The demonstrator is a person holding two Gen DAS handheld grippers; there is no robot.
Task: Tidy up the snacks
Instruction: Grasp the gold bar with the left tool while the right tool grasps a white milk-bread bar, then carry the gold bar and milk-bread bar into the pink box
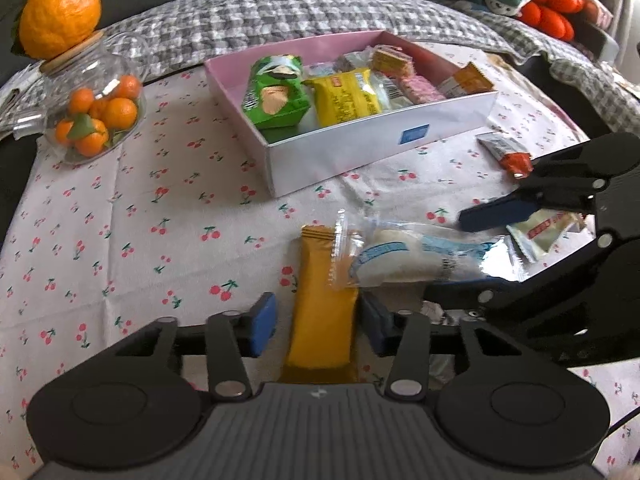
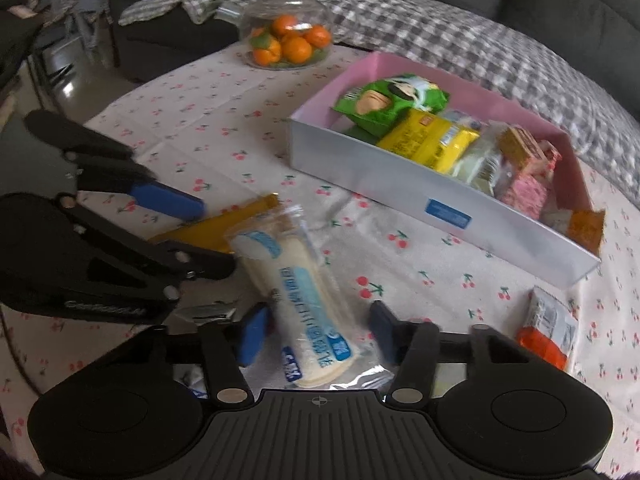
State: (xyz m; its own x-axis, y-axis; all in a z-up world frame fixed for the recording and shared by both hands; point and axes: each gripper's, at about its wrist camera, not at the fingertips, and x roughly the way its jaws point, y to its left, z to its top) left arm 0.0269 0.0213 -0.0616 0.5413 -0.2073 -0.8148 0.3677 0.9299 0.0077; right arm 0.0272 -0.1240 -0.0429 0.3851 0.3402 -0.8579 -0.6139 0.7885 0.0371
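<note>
- Left gripper point(image 1: 316, 326) sits low over the tablecloth point(image 1: 120, 208), jaws apart, straddling the yellow bar point(image 1: 324, 320).
- Right gripper point(image 2: 318, 334) comes in from the side, jaws apart around the white cake pack point(image 2: 292, 300).
- Both snacks lie on the cloth near the box point(image 2: 400, 196).

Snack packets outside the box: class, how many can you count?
4: gold bar inside the left claw, white-blue cake inside the right claw, orange-silver packet near the box, white-red packet under the right claw; more may be hidden.

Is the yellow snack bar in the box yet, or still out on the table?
Out. The yellow snack bar lies on the tablecloth, short of the box.
</note>
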